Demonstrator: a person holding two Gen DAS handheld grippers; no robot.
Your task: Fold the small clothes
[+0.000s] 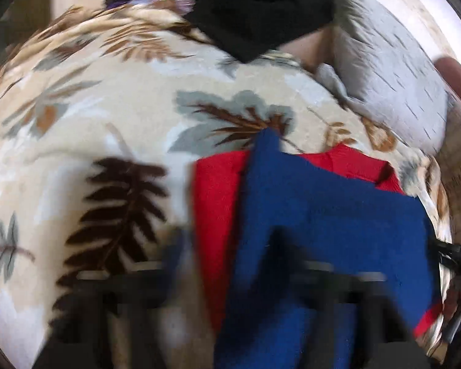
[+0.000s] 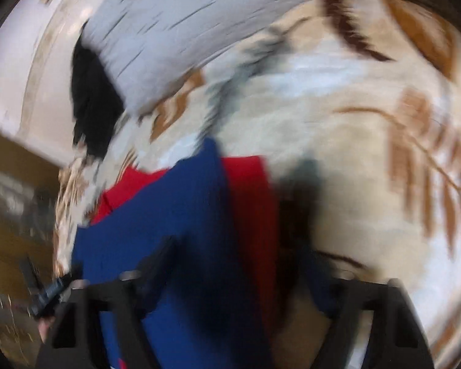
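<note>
I take the blue garment [image 1: 322, 215] as my landmark. It lies on a leaf-printed blanket [image 1: 107, 123], cream with brown and grey fronds, and on top of a red garment [image 1: 212, 215], whose cloth shows along the blue one's left edge and beyond its far edge in the left wrist view. In the right wrist view the blue garment [image 2: 175, 215] covers the red garment [image 2: 249, 203] too, the red showing to its right and past its far left corner, with the blanket [image 2: 353, 141] all around.

Beyond the blue garment, farther up the blanket, a black piece of clothing [image 1: 261, 12] lies bunched. To the right of that, and up-right of the blue garment, sits a pale grey pillow with dark flecks [image 1: 393, 70]. From the right wrist the same pillow [image 2: 169, 30] sits above the blue cloth, with the black clothing [image 2: 92, 101] just left of it.

My left gripper [image 1: 233, 301] comes in over the near end of the blue garment; both pictures are heavily blurred. Its jaws look drawn close together with blue cloth lying between them, but I cannot tell whether they actually pinch it. My right gripper [image 2: 230, 301] hangs over the near end too, blue and red cloth between its jaws; whether they grip I cannot tell.
</note>
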